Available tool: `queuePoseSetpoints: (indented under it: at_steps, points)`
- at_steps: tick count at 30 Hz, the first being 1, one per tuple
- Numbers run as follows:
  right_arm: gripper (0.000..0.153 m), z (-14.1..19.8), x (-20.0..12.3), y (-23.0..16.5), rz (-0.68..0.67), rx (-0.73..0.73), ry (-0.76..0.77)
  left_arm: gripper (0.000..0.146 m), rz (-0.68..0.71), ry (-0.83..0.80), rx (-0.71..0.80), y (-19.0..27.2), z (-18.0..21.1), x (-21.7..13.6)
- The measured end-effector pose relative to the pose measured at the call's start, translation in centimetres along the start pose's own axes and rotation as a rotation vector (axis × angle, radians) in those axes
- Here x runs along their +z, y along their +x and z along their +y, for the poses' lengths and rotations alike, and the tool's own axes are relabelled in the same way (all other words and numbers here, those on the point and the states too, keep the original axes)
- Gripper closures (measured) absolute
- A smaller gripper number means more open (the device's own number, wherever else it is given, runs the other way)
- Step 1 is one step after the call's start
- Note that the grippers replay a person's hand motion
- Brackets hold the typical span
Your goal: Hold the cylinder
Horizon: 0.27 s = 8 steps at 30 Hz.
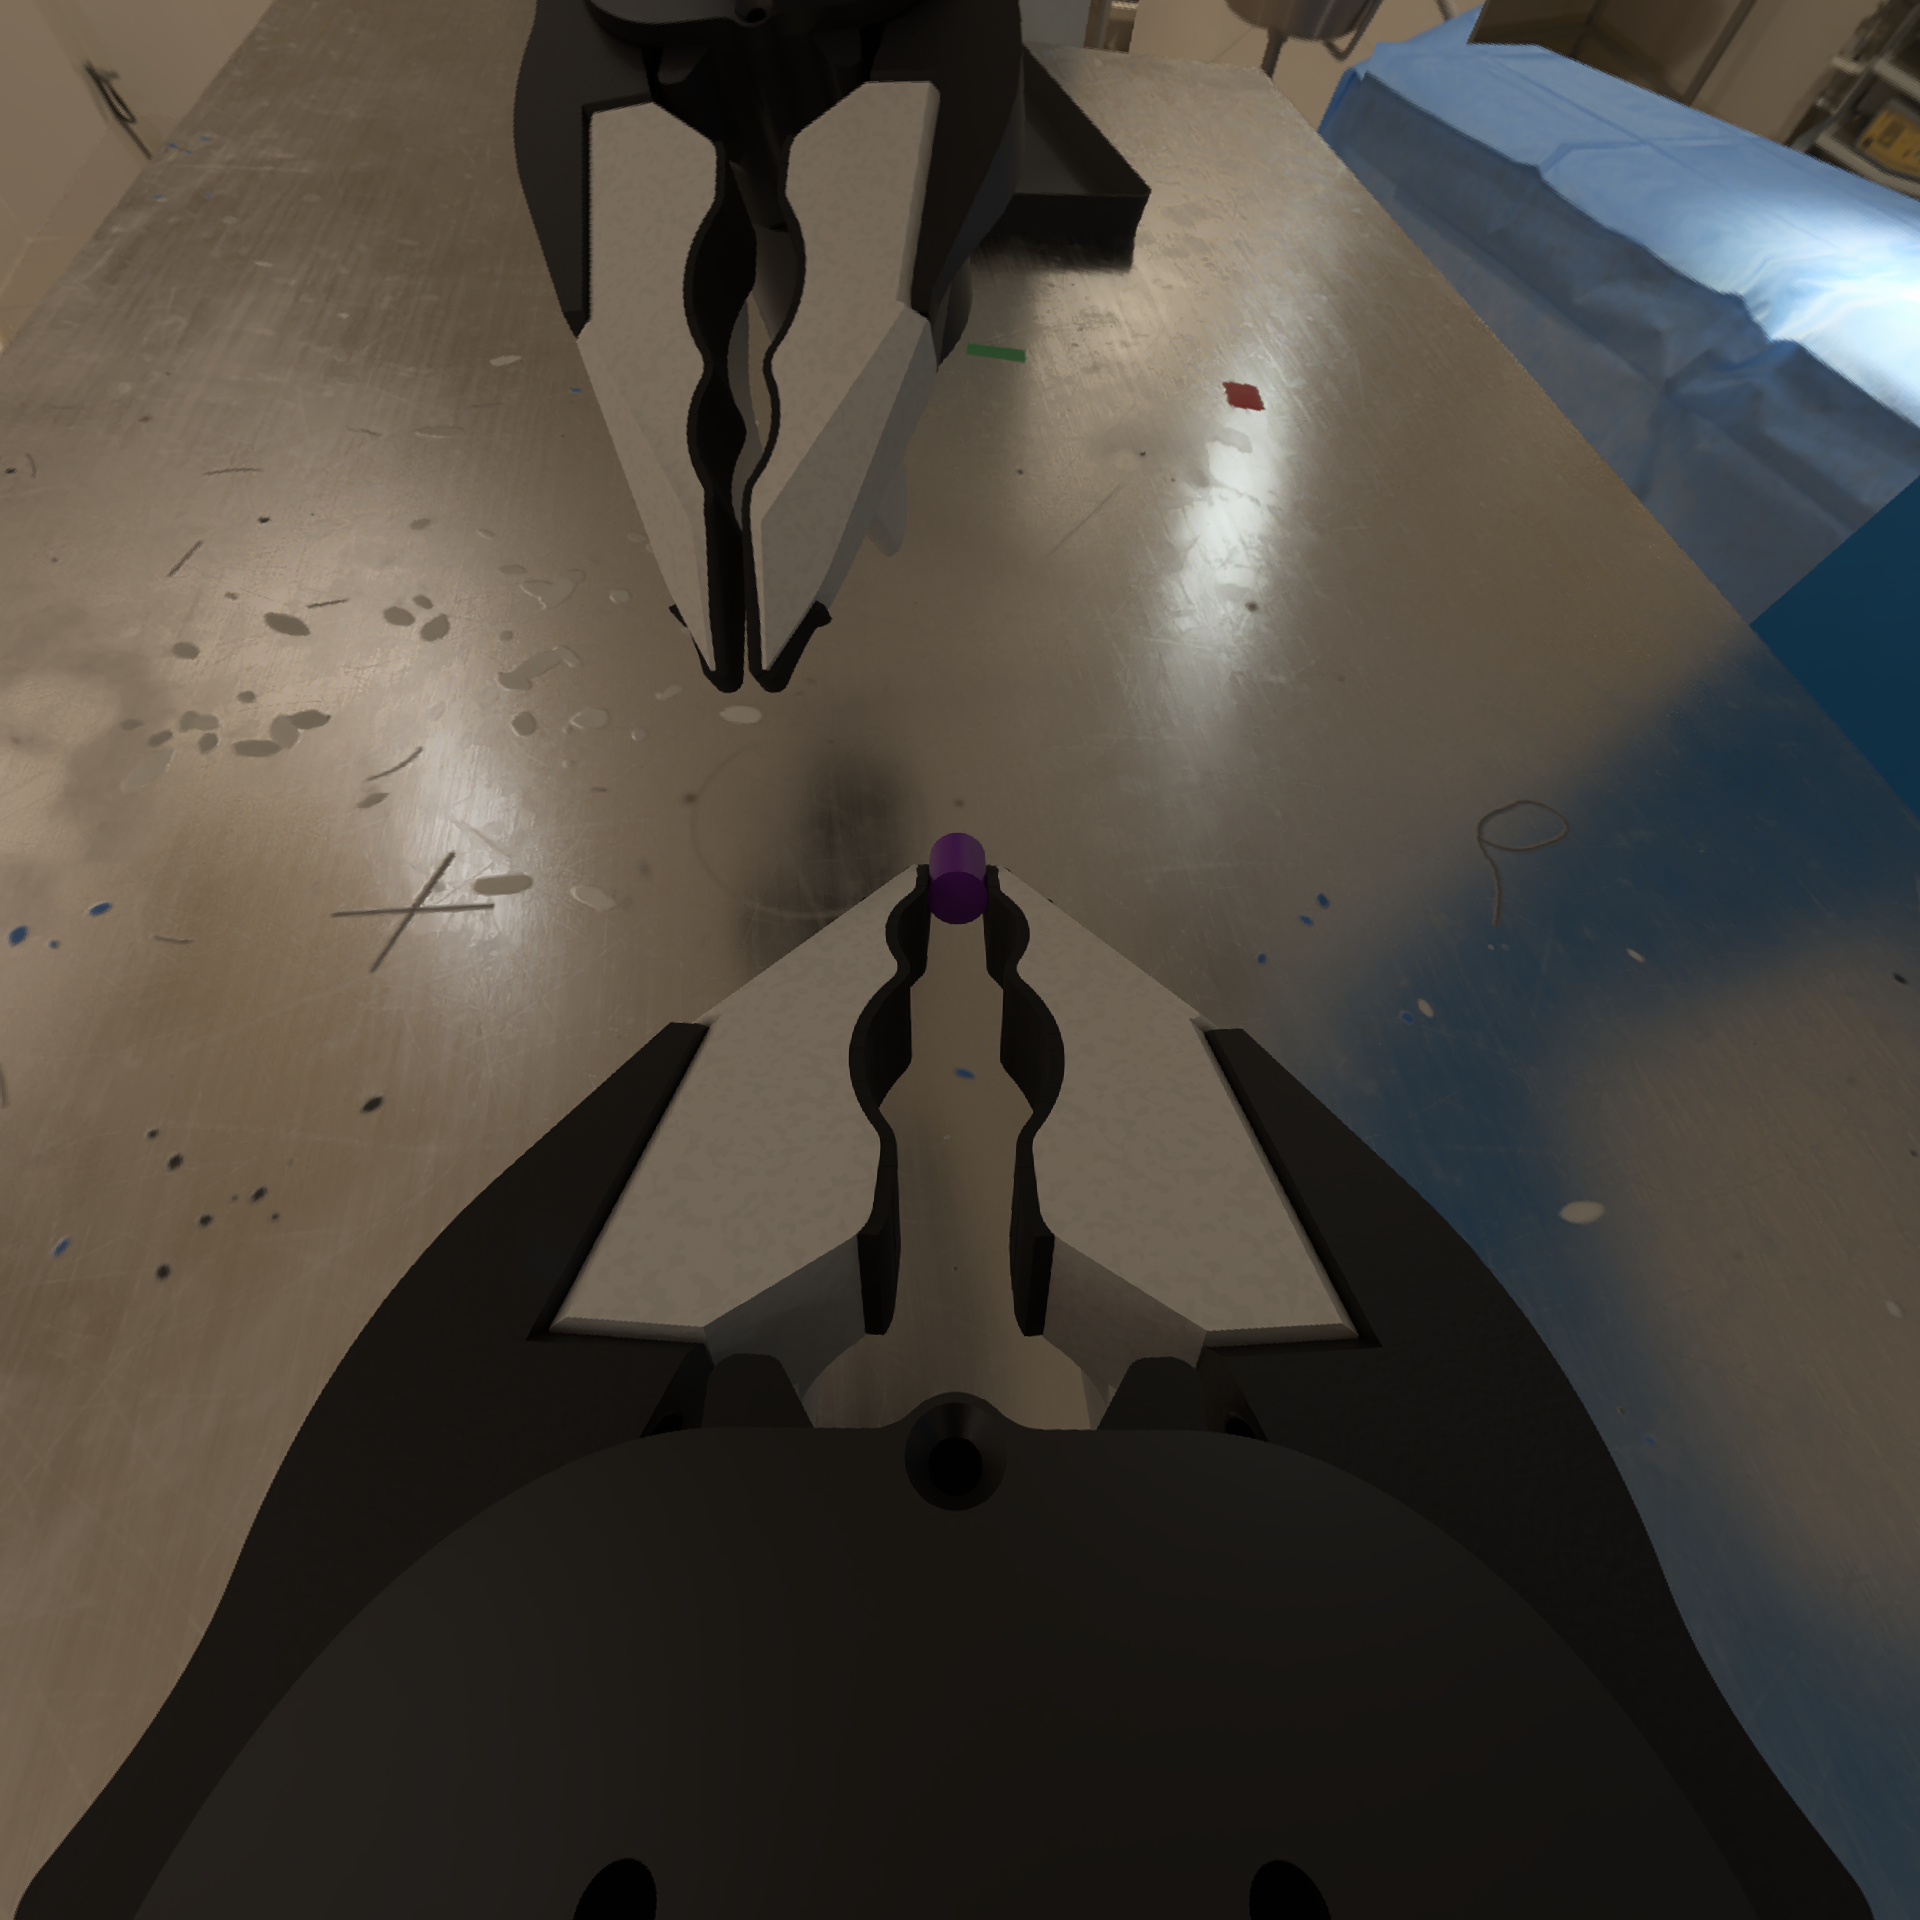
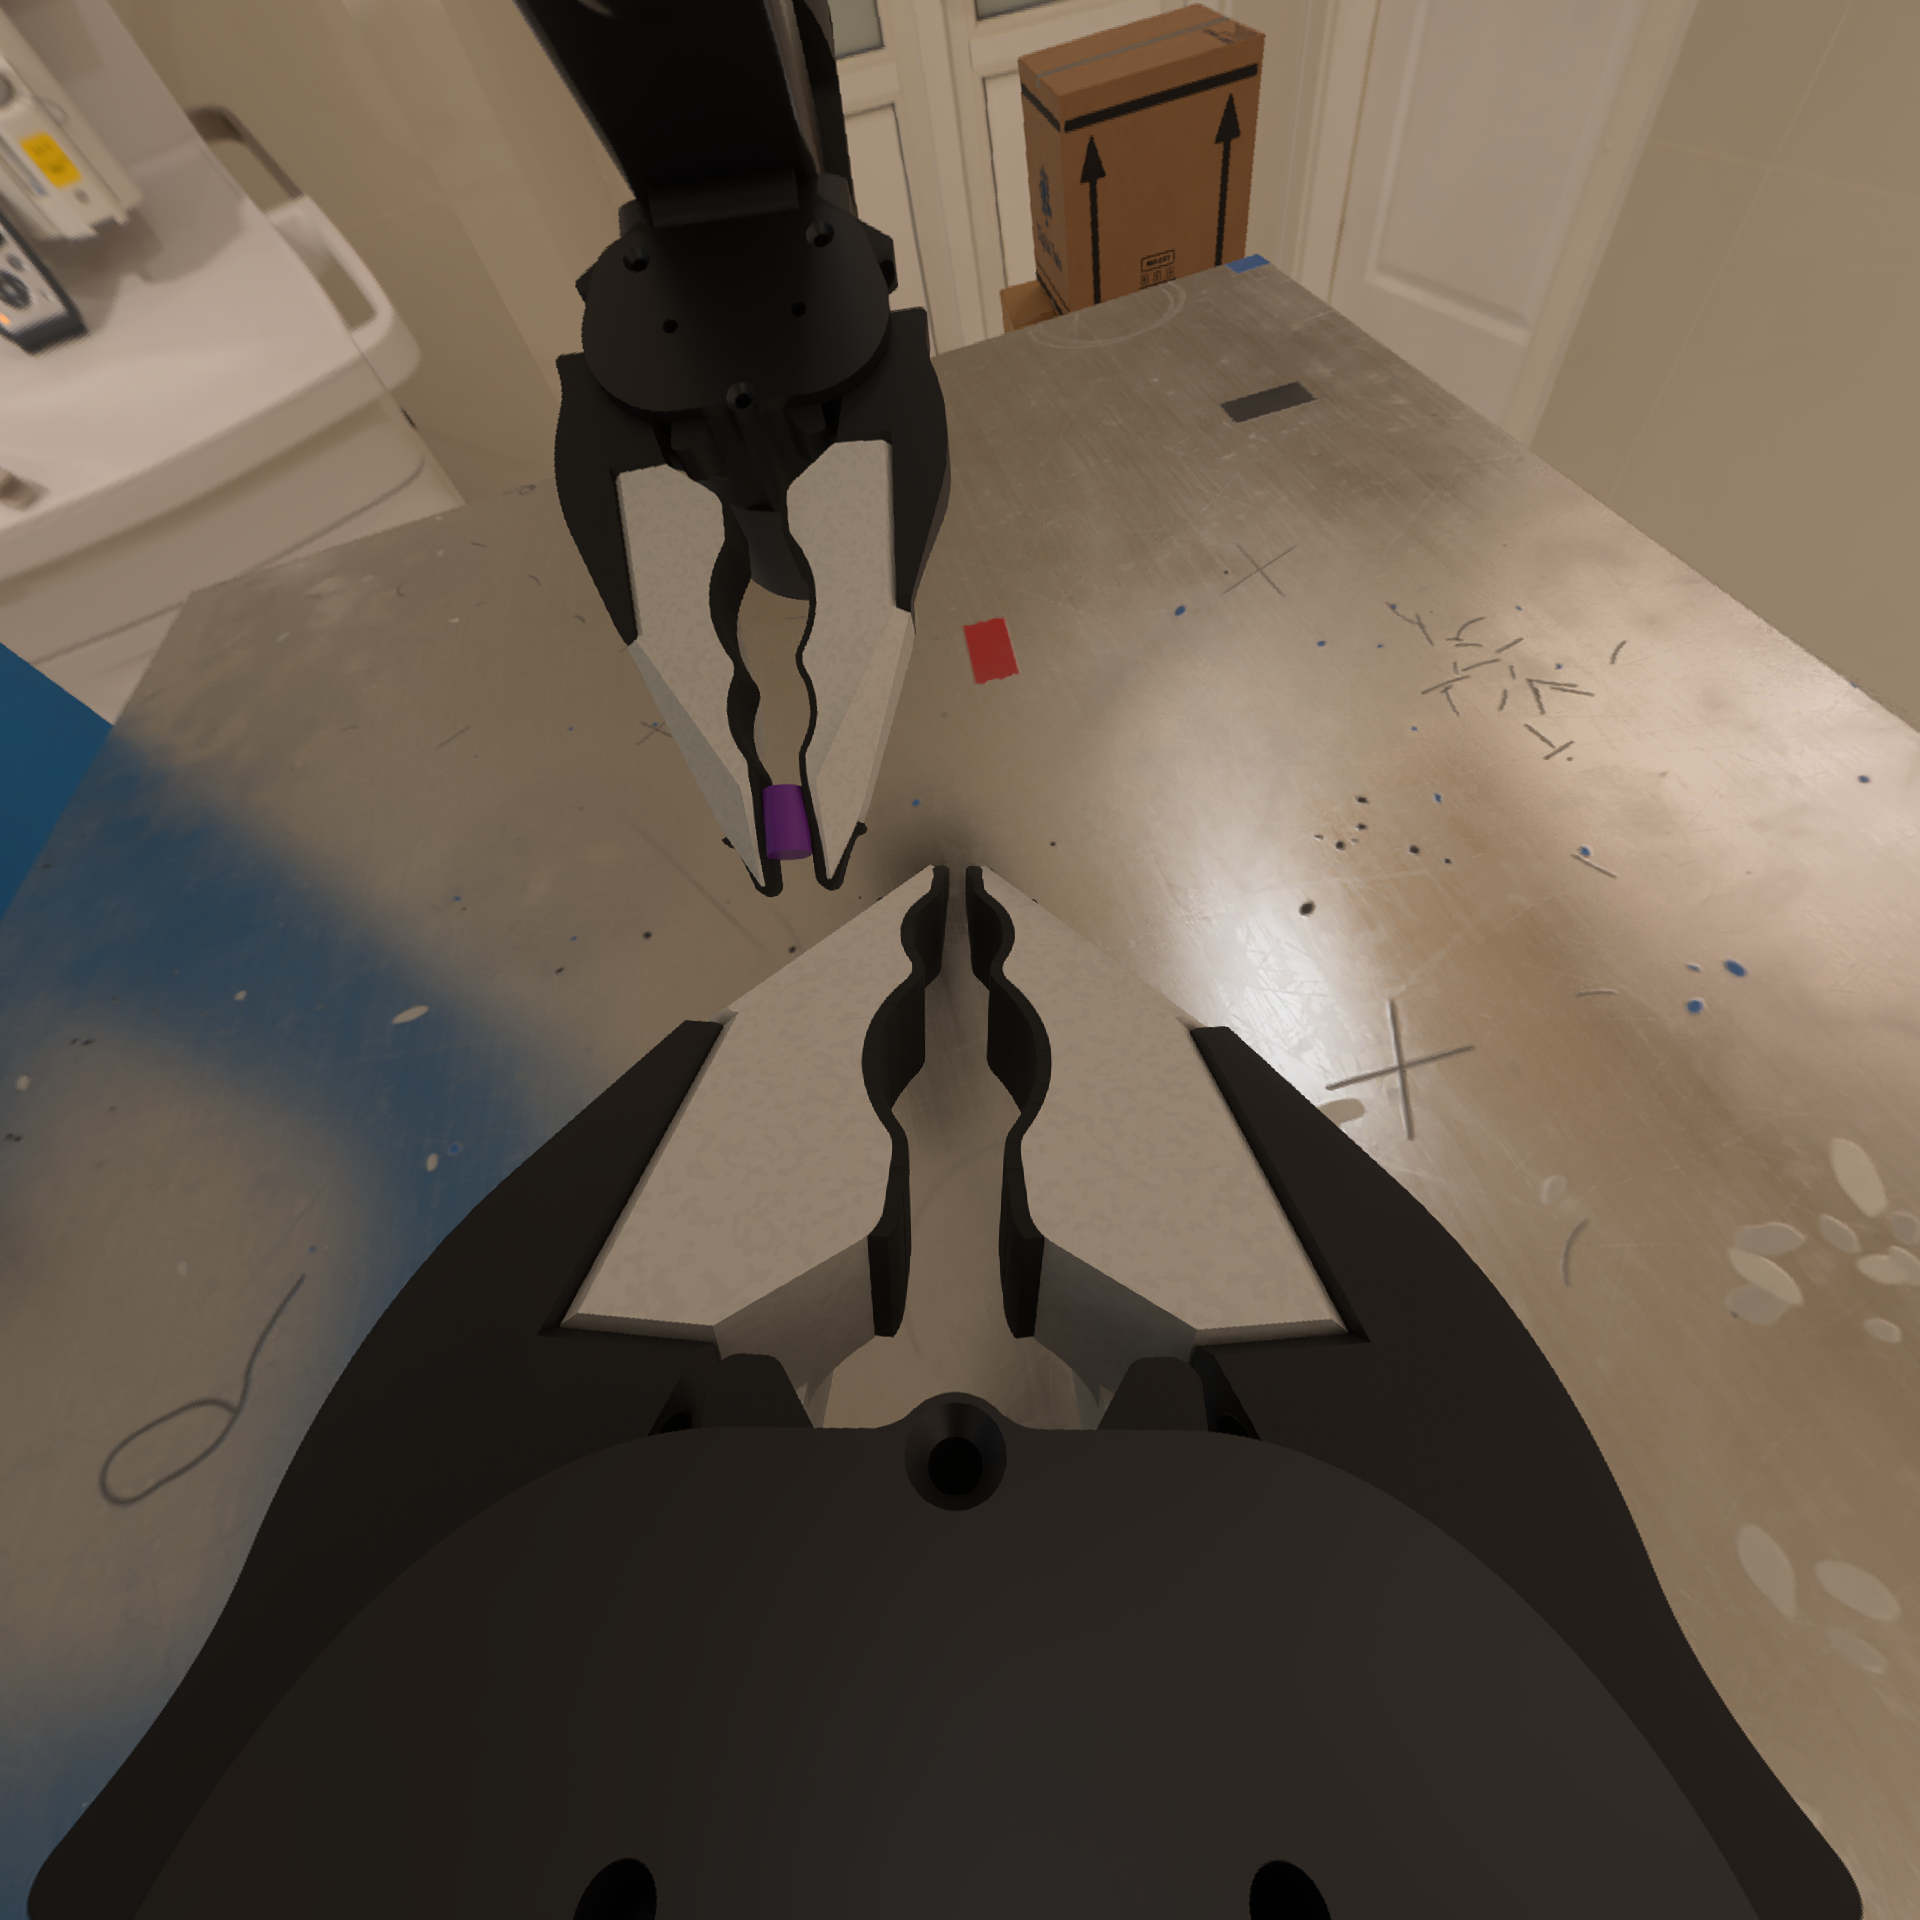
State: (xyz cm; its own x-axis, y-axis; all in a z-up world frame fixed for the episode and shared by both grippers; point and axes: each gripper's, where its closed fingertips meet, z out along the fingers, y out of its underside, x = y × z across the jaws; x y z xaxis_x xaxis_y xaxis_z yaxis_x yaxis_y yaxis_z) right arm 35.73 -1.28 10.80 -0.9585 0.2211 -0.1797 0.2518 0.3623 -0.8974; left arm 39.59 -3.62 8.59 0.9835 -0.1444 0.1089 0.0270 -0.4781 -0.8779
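A: Left wrist view: what was on the scratched metal table (image 1: 312, 416)?
B: Left gripper (image 1: 956, 883) was clamped on the purple cylinder (image 1: 956, 894) at its fingertips, above the tabletop.
A: And opposite?
B: Right gripper (image 2: 954, 878) faced it, tips nearly together, holding nothing. Red tape patch (image 2: 989, 651) lay beyond.

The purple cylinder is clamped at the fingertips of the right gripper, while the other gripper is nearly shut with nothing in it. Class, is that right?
Not quite: the left gripper holds the purple cylinder at its fingertips, as the left wrist view shows. The right gripper is the nearly shut one with nothing in it, as seen in the right wrist view.
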Motion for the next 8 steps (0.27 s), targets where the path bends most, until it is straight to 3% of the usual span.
queuePoseSetpoints:
  at_steps: [8]
  points:
    - [0.149, 0.47, 0.32, -0.01, 0.036, -0.037, -0.037, 0.137, -0.094, -0.05, 0.054, -0.84, 0.42, 0.29]
